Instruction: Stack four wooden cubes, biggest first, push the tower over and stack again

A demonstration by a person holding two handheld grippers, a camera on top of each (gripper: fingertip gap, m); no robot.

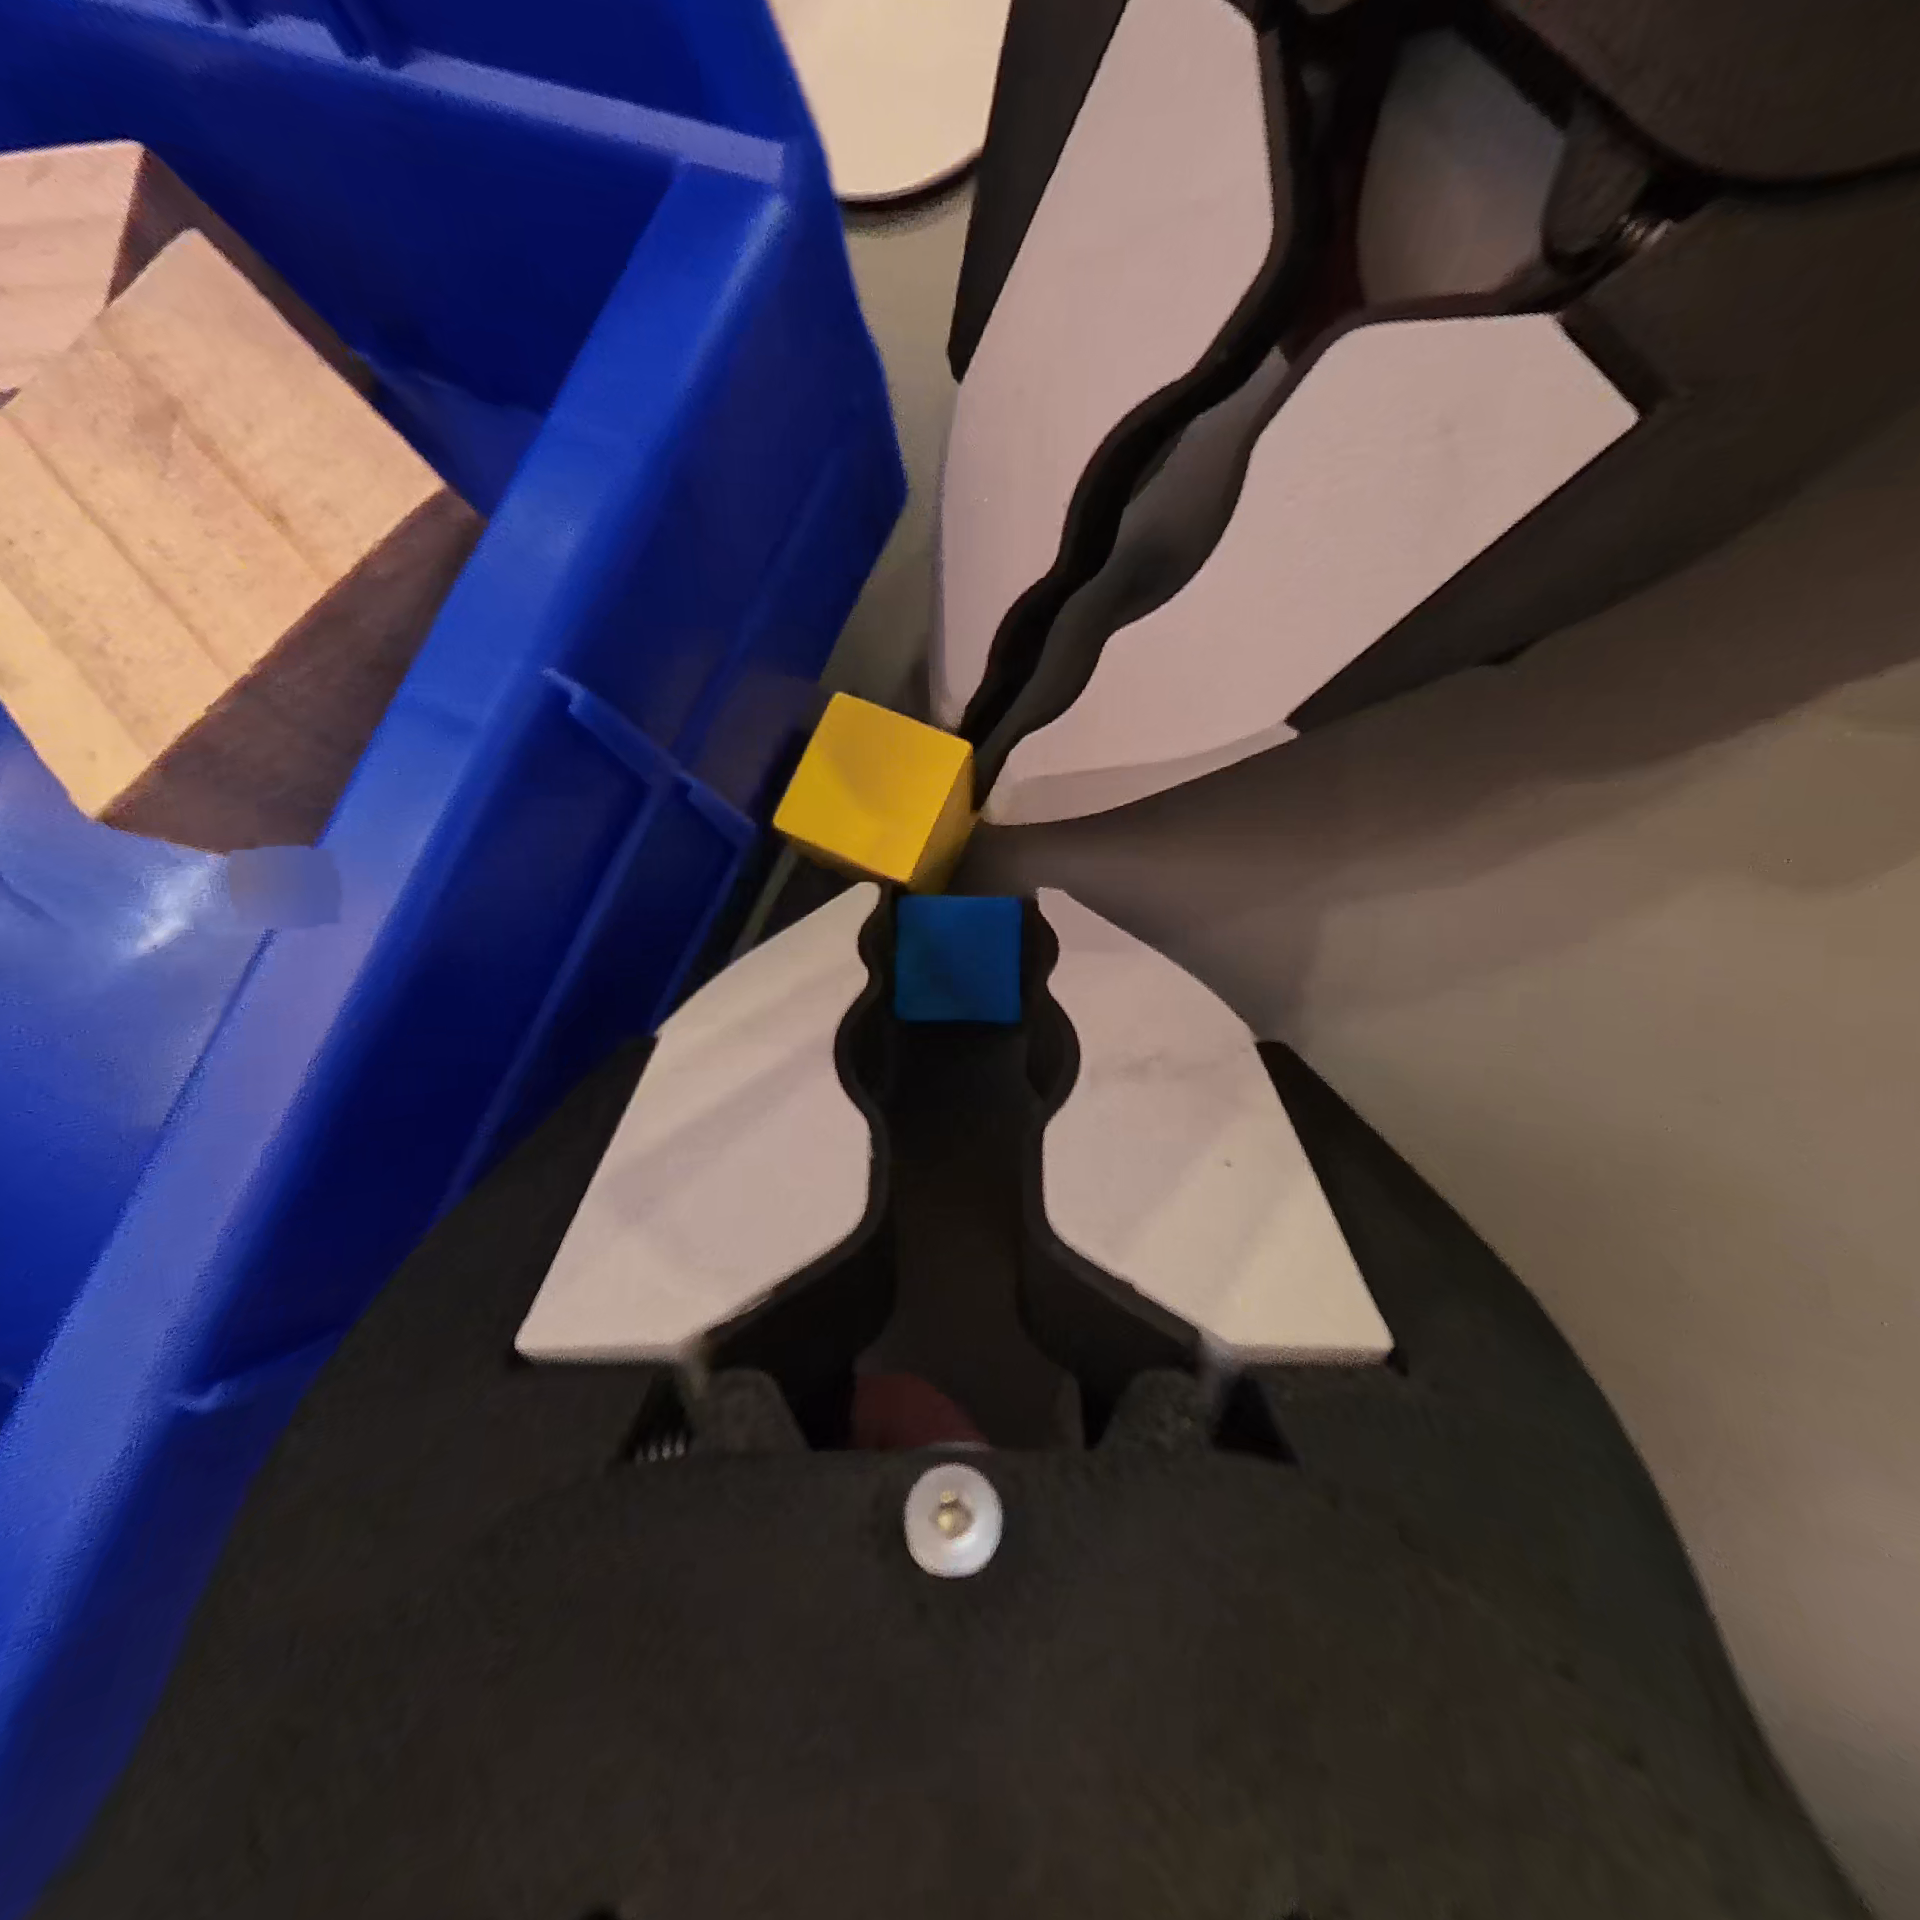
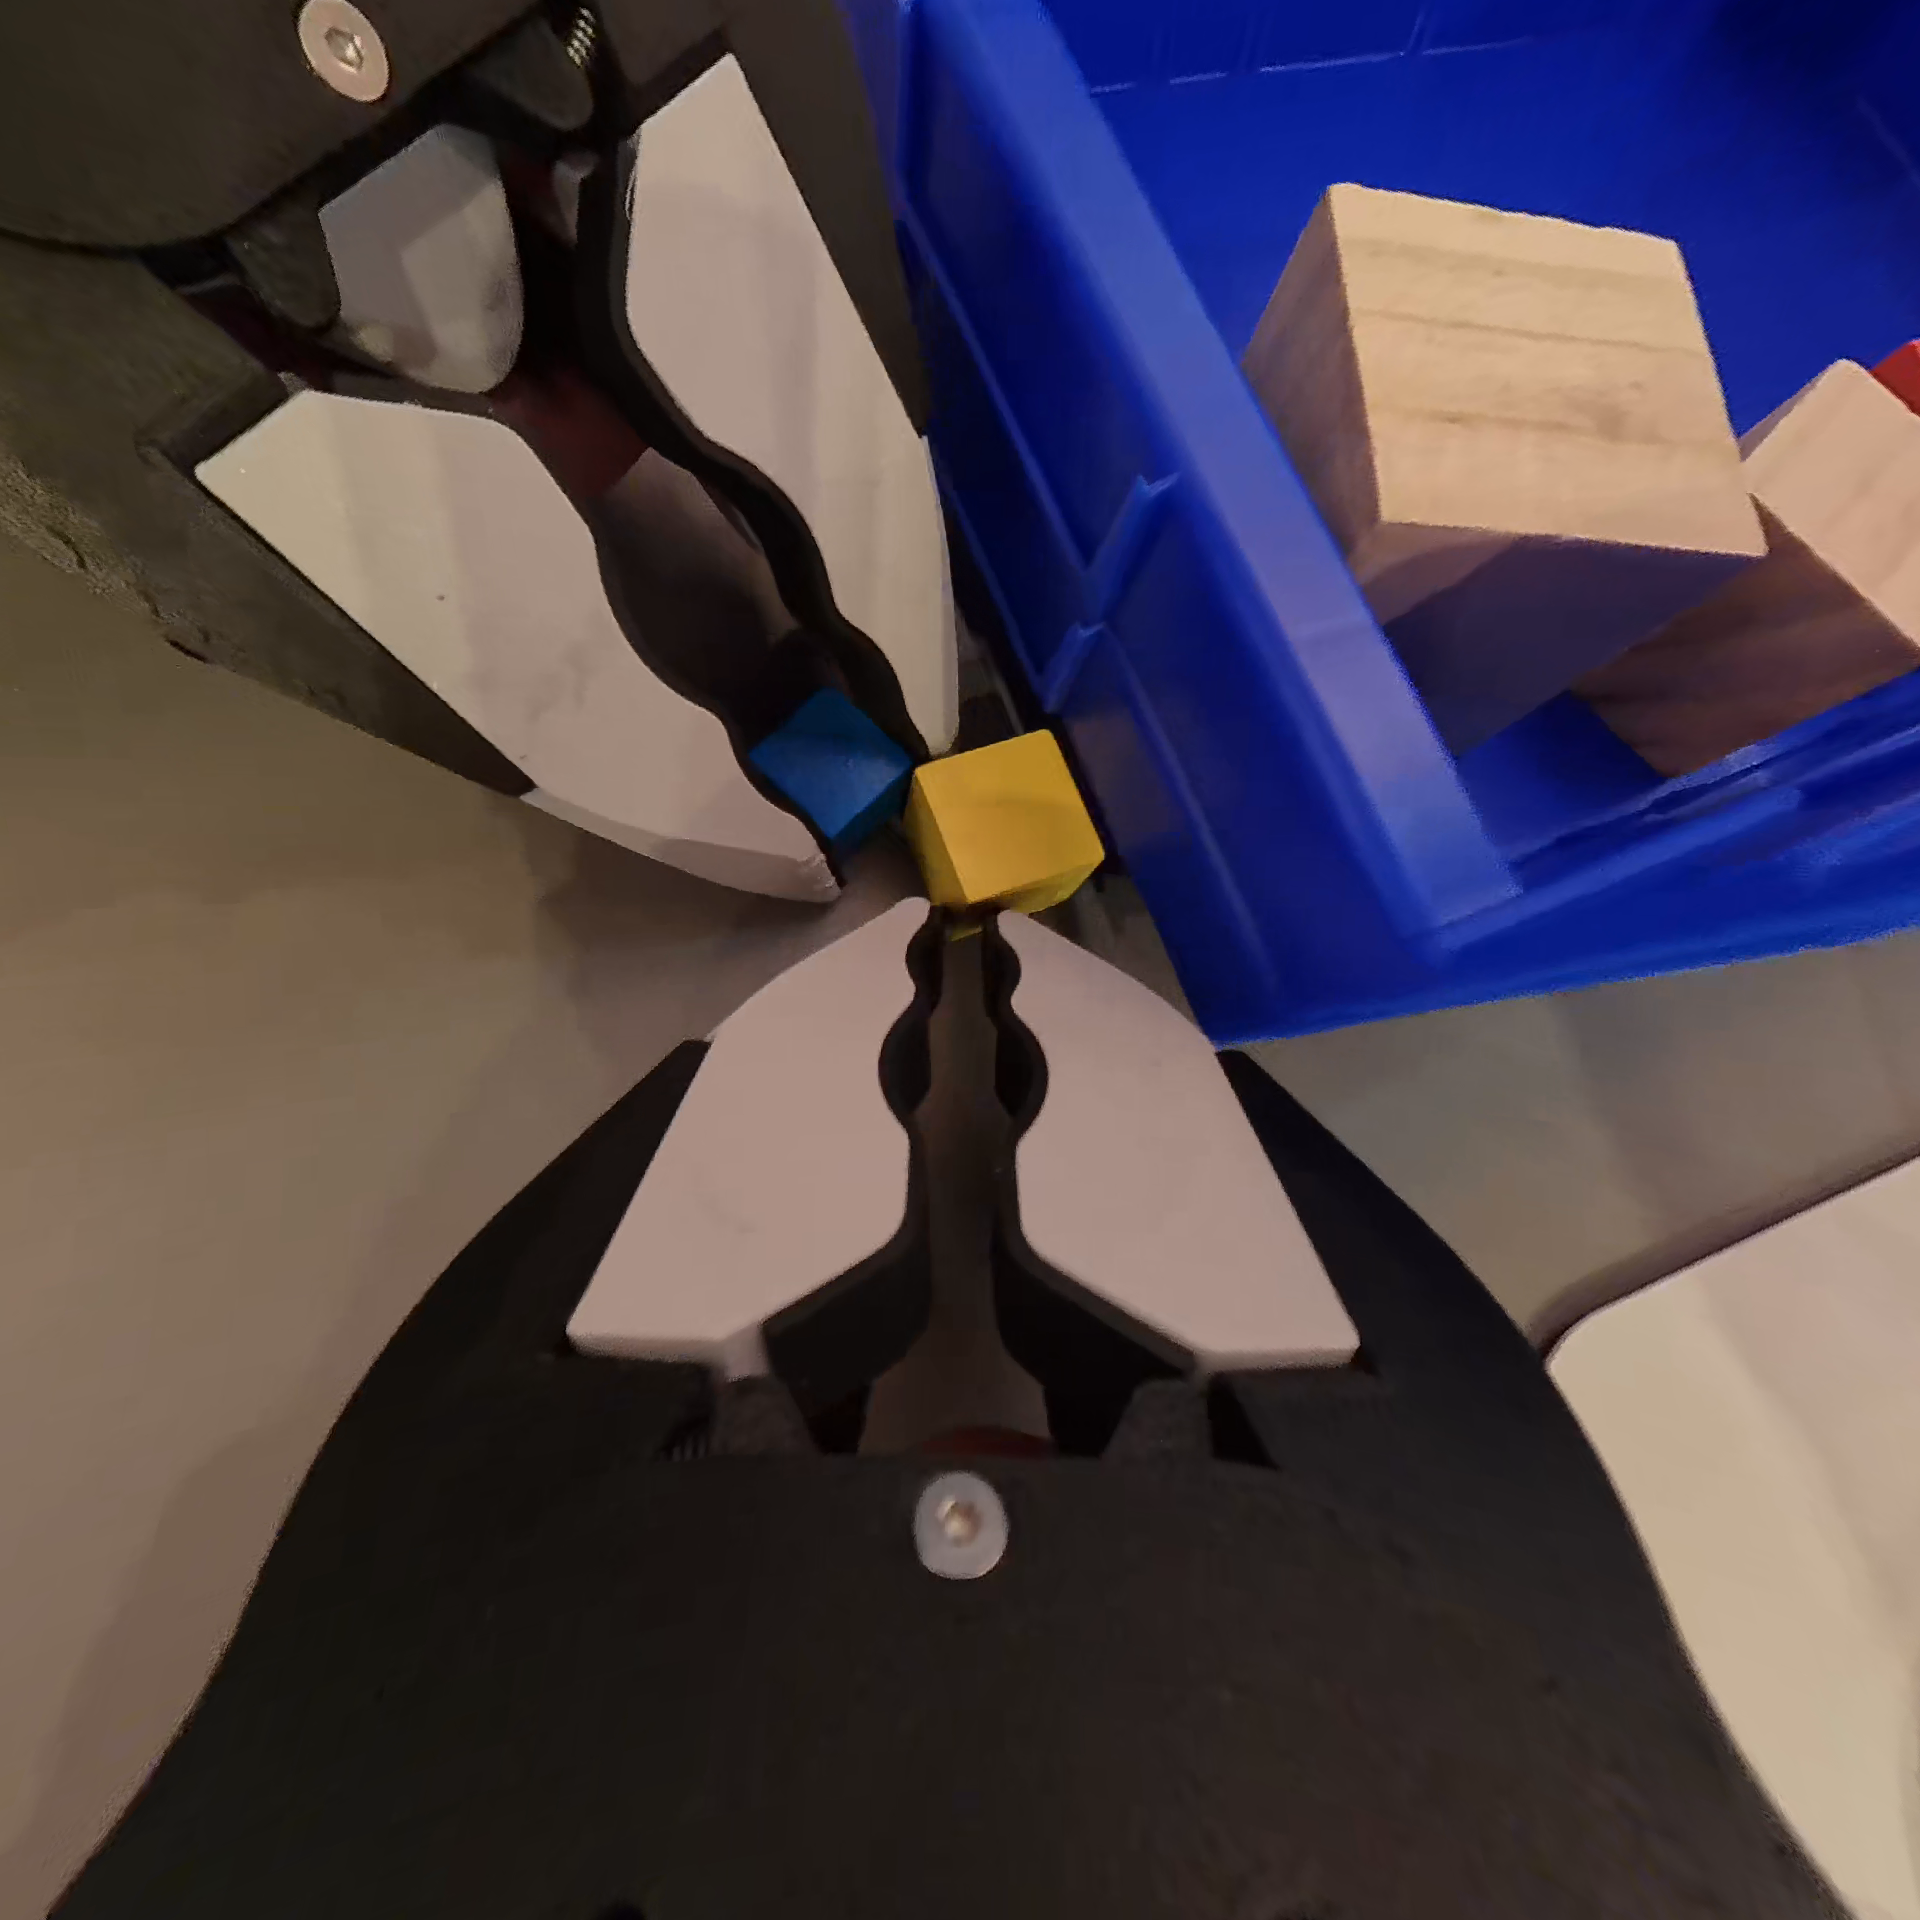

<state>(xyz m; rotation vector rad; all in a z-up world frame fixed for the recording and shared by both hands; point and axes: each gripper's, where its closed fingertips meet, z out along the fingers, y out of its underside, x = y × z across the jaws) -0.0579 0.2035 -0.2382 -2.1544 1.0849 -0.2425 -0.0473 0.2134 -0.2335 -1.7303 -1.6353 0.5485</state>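
Left hand-held gripper (image 1: 958, 940), frame centre, clamps a small blue wooden cube (image 1: 958, 961) at its fingertips. Right hand-held gripper (image 2: 961, 920), jaws narrow, pinches the lower edge of a small yellow wooden cube (image 2: 997, 816). Both cubes touch beside a blue plastic bin (image 2: 1195, 644) on the grey desk (image 2: 312, 987); larger plain wooden cubes (image 2: 1496, 384) lie inside the bin.

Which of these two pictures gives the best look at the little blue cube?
The left wrist view: the blue cube sits dead centre, one face square to the camera, clamped between the left gripper fingertips. The right wrist view shows it off to the side, at an angle, partly covered by those same fingers.
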